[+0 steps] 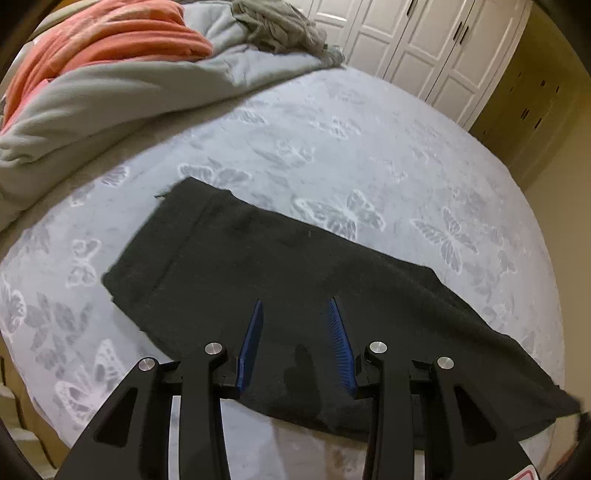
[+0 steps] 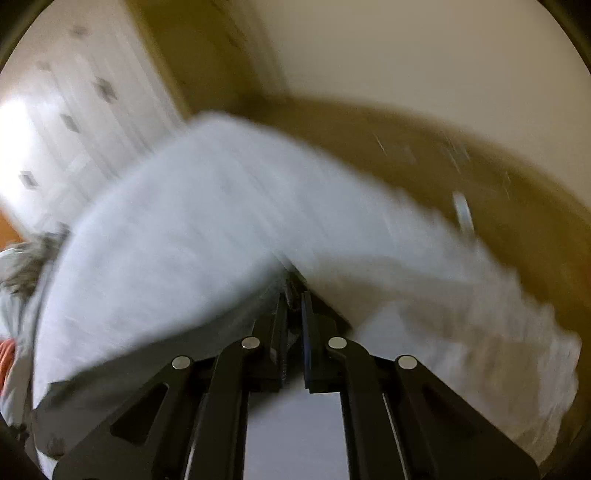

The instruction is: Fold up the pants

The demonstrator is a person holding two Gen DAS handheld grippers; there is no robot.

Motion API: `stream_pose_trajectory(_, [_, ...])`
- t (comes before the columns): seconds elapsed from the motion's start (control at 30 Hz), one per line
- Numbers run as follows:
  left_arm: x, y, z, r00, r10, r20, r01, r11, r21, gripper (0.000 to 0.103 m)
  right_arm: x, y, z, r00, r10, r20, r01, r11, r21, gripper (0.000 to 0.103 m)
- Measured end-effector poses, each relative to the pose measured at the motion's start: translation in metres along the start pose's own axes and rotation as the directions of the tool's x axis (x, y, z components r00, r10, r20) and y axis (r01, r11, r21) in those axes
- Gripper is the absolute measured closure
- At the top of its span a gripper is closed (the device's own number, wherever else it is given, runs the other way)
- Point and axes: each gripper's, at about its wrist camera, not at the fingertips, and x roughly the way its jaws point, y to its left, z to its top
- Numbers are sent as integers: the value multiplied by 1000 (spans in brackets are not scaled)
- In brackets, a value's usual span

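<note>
Pants: the black pants (image 1: 280,295) lie flat on the bed (image 1: 369,147), stretched along the near edge, one squared end toward the heaped bedding and the other running off toward the near right corner.
Left hand-held gripper: the left hand-held gripper (image 1: 297,306) hangs over the middle of the pants, pointing steeply down; its blue pads (image 1: 253,334) stand partly apart with nothing between them, only dark cloth showing below through the gap. Whether the tips touch the cloth cannot be told.
Right hand-held gripper: the right hand-held gripper (image 2: 294,295) has its jaws drawn almost together. A thin bit of fabric seems caught at the tips, where the pale bedsheet (image 2: 184,221) rises to a peak, but the view is heavily blurred, so what it pinches cannot be told for sure.
Bedding: a grey blanket (image 1: 110,96), an orange blanket (image 1: 110,37) and a grey knitted throw (image 1: 273,26) are piled at the far left side of the bed, well apart from the pants.
Room: white wardrobe doors (image 1: 417,48) stand beyond the far edge of the bed.
</note>
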Motion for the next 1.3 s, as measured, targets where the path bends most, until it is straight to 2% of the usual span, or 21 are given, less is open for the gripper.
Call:
stream_pose_trajectory(0.03, [1, -3, -1, 1000, 5, -8, -5, 1000, 5, 68, -14, 6, 7, 998, 35, 52, -33, 999, -28, 98])
stream_pose_trajectory(0.07, [4, -7, -4, 1000, 18, -18, -18, 1000, 12, 68, -12, 5, 9, 998, 19, 56, -16, 998, -53, 98])
stream_pose_trajectory(0.1, [8, -7, -8, 999, 33, -27, -32, 999, 18, 68, 1, -2, 6, 999, -28, 20, 29, 997, -65, 98])
stream_pose_trajectory(0.17, [14, -7, -11, 998, 42, -53, -41, 999, 32, 68, 49, -32, -18, 985, -84, -154, 83, 996, -11, 98])
stream_pose_trajectory(0.23, [14, -4, -15, 997, 51, -65, -48, 998, 41, 68, 68, -38, -34, 970, -125, -211, 114, 991, -63, 96])
stream_pose_trajectory(0.33, [18, -5, -17, 995, 65, -78, -61, 996, 63, 68, 61, -32, -30, 972, -137, -190, 125, 989, -77, 90])
stream_pose_trajectory(0.43, [20, -6, -20, 993, 64, -95, -57, 996, 70, 68, 39, -21, -25, 977, -184, -106, 174, 980, -93, 86])
stream_pose_trajectory(0.47, [21, -7, -20, 993, 56, -103, -49, 996, 72, 63, 30, -13, -25, 981, -177, -77, 168, 980, -110, 86])
stream_pose_trajectory(0.5, [23, -7, -21, 992, 55, -114, -46, 996, 78, 50, 28, -6, -23, 986, -153, -69, 145, 982, -118, 86])
stream_pose_trajectory(0.57, [32, -5, -26, 986, 101, -130, -90, 992, 87, 46, 29, 11, -23, 995, -52, -88, 40, 990, -133, 87])
stream_pose_trajectory(0.6, [38, -2, -28, 982, 121, -146, -109, 990, 88, 46, 35, 13, -26, 993, -44, -111, 28, 988, -149, 88])
stream_pose_trajectory(0.7, [53, 18, -34, 972, 116, -204, -106, 993, 57, 46, 76, 19, -50, 948, -203, -244, 136, 955, -265, 88])
stream_pose_trajectory(0.73, [51, 26, -34, 975, 99, -200, -93, 995, 38, 47, 69, 29, -51, 956, -223, -189, 157, 937, -313, 86])
stream_pose_trajectory(0.77, [46, 33, -33, 977, 100, -187, -97, 995, 26, 54, 62, 37, -46, 958, -223, -179, 156, 933, -324, 86])
stream_pose_trajectory(0.9, [22, 54, -27, 990, 95, -100, -98, 995, -26, 56, 26, 80, -33, 992, -54, -110, 26, 970, -243, 84])
stream_pose_trajectory(1.0, [18, 56, -26, 992, 45, -119, -52, 997, -48, 56, 10, 152, -43, 988, 90, -127, -128, 933, -336, 84])
stream_pose_trajectory(1.03, [18, 49, -29, 991, 21, -135, -25, 999, -27, 56, 8, 195, -55, 970, 166, -179, -224, 897, -380, 84])
stream_pose_trajectory(1.1, [18, 30, -37, 985, -32, -170, 41, 998, 49, 56, 10, 264, -80, 912, 286, -294, -391, 824, -411, 84])
stream_pose_trajectory(1.13, [19, 17, -45, 980, -49, -193, 71, 992, 108, 56, 15, 300, -96, 868, 337, -364, -473, 782, -406, 84])
stream_pose_trajectory(1.23, [36, 4, -62, 964, -21, -264, 80, 974, 213, 56, 39, 397, -144, 753, 402, -521, -624, 687, -373, 84])
stream_pose_trajectory(1.3, [37, 6, -64, 966, -32, -258, 93, 969, 227, 53, 58, 447, -174, 712, 381, -590, -663, 642, -386, 84])
